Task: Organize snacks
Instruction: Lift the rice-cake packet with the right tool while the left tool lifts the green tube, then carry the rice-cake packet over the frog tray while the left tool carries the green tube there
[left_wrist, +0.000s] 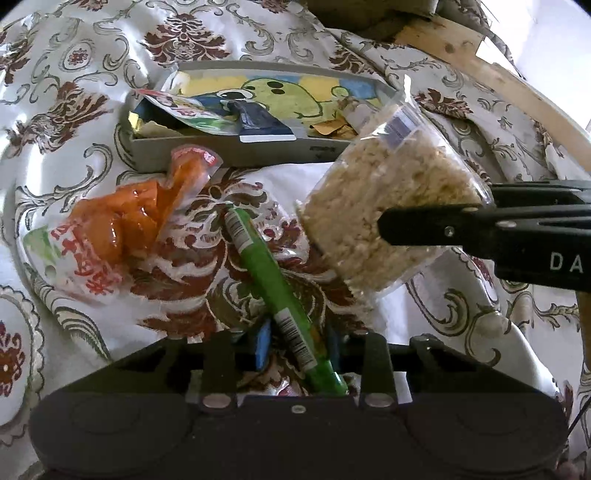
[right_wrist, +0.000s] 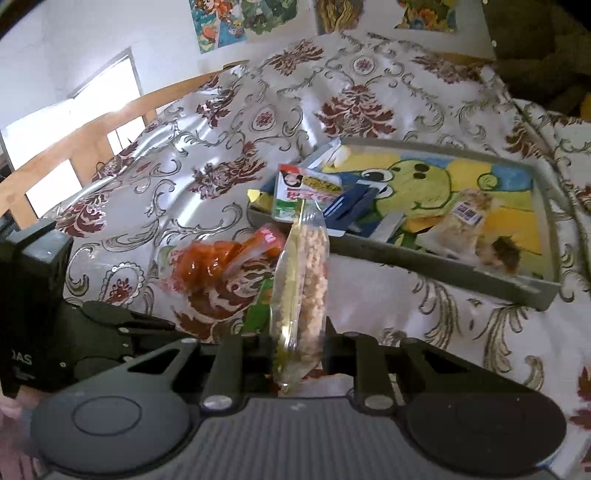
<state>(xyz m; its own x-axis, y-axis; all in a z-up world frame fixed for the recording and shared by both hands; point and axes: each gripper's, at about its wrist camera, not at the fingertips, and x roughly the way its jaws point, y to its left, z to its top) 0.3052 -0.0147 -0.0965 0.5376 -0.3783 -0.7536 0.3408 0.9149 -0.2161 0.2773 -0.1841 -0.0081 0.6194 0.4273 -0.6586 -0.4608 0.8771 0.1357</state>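
The right claw (right_wrist: 299, 354) is clamped on the lower edge of a clear plastic bag of pale puffed-grain snack (right_wrist: 301, 280), gripped edge-on so that the bag's long axis runs straight ahead of the claw toward the shallow grey tray with a green cartoon-frog picture on its floor (right_wrist: 424, 258). The bag hangs clear of the floral white-and-maroon bedspread (right_wrist: 221, 122), just short of the tray's near rim and toward its left end. The left claw (left_wrist: 295, 350) is closed around a slim bright-green stick-shaped packet with barcodes (left_wrist: 258, 266), whose long axis also points forward, angled toward the tray from farther back. Of the two hands, the right is the nearer to the tray, so I judge its bag goes in first: a short carry forward and over the near rim. The left end of the tray already holds a red-and-white printed sachet (right_wrist: 306, 188) and a dark blue wrapper (right_wrist: 351, 210), while the right part, apart from a small clear bag with a barcode label (right_wrist: 461, 229), shows more free floor. A clear bag of glossy orange pieces (left_wrist: 122, 225) lies loose on the bedspread, just in front of the tray's left corner, not yet taken.
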